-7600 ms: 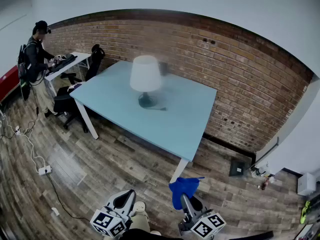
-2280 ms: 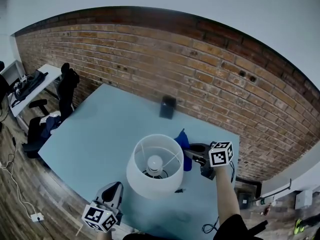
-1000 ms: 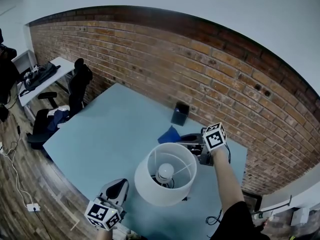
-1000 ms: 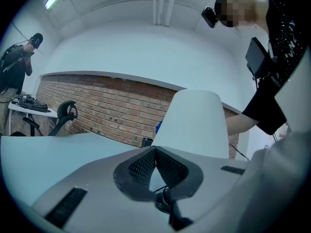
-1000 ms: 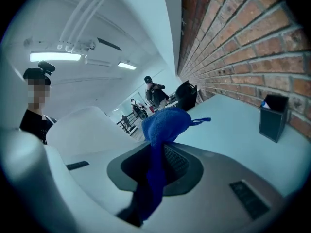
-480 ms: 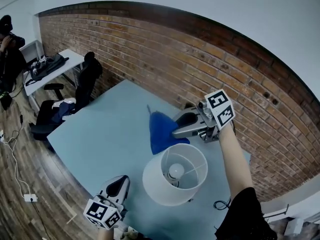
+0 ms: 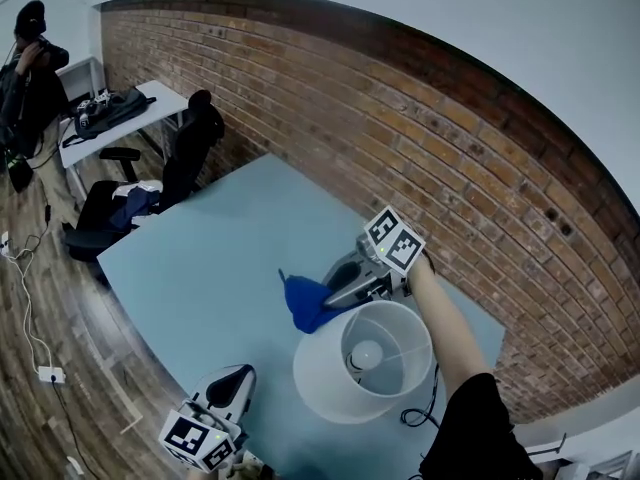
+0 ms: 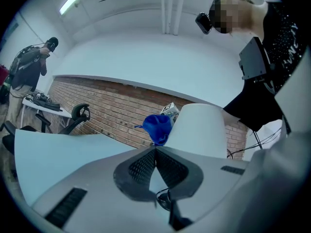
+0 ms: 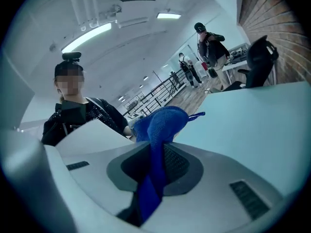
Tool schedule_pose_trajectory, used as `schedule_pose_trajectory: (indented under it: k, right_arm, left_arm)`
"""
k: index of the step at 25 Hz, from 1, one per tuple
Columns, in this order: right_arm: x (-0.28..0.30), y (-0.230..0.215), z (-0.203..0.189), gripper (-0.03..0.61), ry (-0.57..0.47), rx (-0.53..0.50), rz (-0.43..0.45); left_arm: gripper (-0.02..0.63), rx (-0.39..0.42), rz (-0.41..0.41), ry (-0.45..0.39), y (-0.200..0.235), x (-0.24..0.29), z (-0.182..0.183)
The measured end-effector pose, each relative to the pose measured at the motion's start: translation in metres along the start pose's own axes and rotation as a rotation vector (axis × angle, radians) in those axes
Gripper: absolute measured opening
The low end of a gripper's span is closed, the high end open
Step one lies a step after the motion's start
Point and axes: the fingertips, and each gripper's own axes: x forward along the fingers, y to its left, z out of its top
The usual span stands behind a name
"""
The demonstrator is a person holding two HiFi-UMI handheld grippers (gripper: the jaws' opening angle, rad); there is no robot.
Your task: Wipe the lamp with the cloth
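Observation:
A white lamp with a drum shade stands on the pale blue table; its bulb shows through the open top. My right gripper is shut on a blue cloth, which lies against the shade's upper left rim. In the right gripper view the cloth runs up between the jaws of my right gripper, with the shade to the left. My left gripper hangs low at the table's near edge, shut and empty. From the left gripper view, that gripper faces the shade and cloth.
A brick wall runs behind the table. A black office chair and a white desk stand at the far left, with a person beside them. A cable lies by the lamp's base. Wooden floor spreads at the left.
My right gripper has come down and towards me with the cloth, from above the shade to its upper left rim. The head view has shifted right. The left gripper has barely moved.

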Motion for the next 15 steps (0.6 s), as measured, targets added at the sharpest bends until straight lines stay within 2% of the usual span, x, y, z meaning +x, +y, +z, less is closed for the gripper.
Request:
schedule_pose_trajectory:
  k: [4, 6, 7, 9, 11, 13, 15]
  right_arm:
    - [0.012, -0.035, -0.024, 0.060, 0.075, 0.017, -0.126]
    - [0.005, -0.037, -0.019, 0.060, 0.094, -0.034, -0.170]
    - [-0.003, -0.032, -0.006, 0.060, 0.069, -0.069, -0.173]
    - [-0.022, -0.006, 0.037, 0.060, -0.023, -0.146, -0.143]
    - [-0.031, 0.036, 0.081, 0.060, -0.065, -0.252, -0.085]
    - [-0.021, 0.082, 0.107, 0.060, 0.000, -0.368, -0.004]
    - [0.003, 0.117, 0.107, 0.060, 0.150, -0.449, 0.084]
  left_arm:
    - [0.009, 0.000, 0.001, 0.011, 0.000, -0.003, -0.005]
    - [0.009, 0.002, -0.006, 0.009, -0.002, -0.001, -0.003]
    - [0.009, 0.005, -0.010, 0.008, -0.002, -0.001, -0.002]
    - [0.009, 0.011, -0.014, 0.005, -0.003, -0.002, -0.002]
    - [0.009, 0.012, -0.013, 0.000, -0.004, -0.002, -0.001]
    - [0.009, 0.009, -0.016, -0.008, -0.006, -0.001, 0.001]
    - [0.009, 0.008, -0.024, -0.013, -0.009, -0.001, 0.001]
